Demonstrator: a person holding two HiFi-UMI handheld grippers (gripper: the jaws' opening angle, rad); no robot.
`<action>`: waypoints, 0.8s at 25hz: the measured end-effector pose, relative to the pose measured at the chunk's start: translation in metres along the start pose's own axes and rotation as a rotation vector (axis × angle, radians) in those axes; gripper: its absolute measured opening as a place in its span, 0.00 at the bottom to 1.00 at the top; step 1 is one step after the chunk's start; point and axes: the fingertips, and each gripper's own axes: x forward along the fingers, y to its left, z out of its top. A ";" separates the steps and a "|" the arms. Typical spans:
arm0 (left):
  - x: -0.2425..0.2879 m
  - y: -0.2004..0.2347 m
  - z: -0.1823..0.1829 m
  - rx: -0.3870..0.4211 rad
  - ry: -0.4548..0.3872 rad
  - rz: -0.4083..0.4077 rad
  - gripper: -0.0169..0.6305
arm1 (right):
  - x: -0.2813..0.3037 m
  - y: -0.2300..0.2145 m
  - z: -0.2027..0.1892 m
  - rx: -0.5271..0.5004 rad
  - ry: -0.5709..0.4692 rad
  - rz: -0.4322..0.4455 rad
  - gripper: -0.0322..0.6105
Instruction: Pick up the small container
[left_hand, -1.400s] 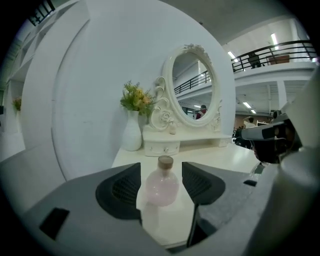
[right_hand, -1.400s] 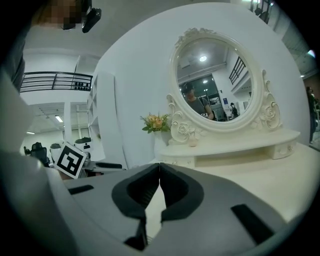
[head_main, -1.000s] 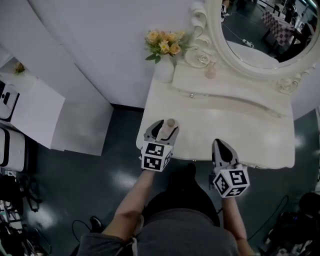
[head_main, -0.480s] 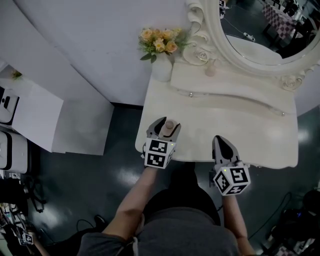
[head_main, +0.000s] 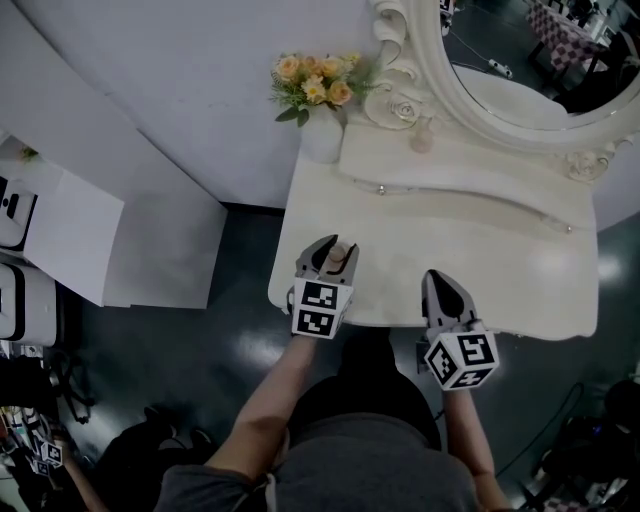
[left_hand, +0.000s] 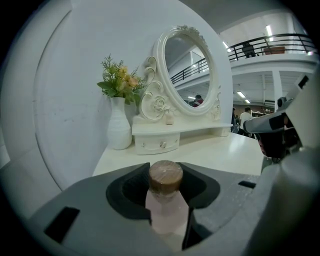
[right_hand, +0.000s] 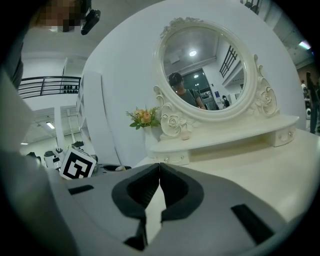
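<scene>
The small container (left_hand: 167, 212) is seen upright between the jaws of the left gripper (head_main: 336, 250), near the lower left edge of the dressing table (head_main: 500, 250) in the head view, its long axis vertical and its brown cap in the hollow between them. Those jaws are closing on its pale body, with the pads apparently pressed to its sides. The right gripper (head_main: 438, 282) is held well apart at the lower right, jaws pressed together on nothing

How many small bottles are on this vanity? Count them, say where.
2. One corked bottle stands near the front edge, between the left gripper's closing jaws. A second bottle sits on the shelf under the mirror.
</scene>
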 end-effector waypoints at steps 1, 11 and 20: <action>0.000 0.000 0.000 0.000 -0.002 0.003 0.27 | 0.001 -0.001 0.000 -0.001 0.001 0.000 0.06; 0.003 -0.001 0.000 0.036 -0.016 0.032 0.24 | 0.009 -0.001 -0.004 0.007 0.013 0.024 0.06; 0.003 0.000 0.000 0.023 0.003 0.019 0.21 | 0.014 0.002 -0.002 0.003 0.020 0.050 0.06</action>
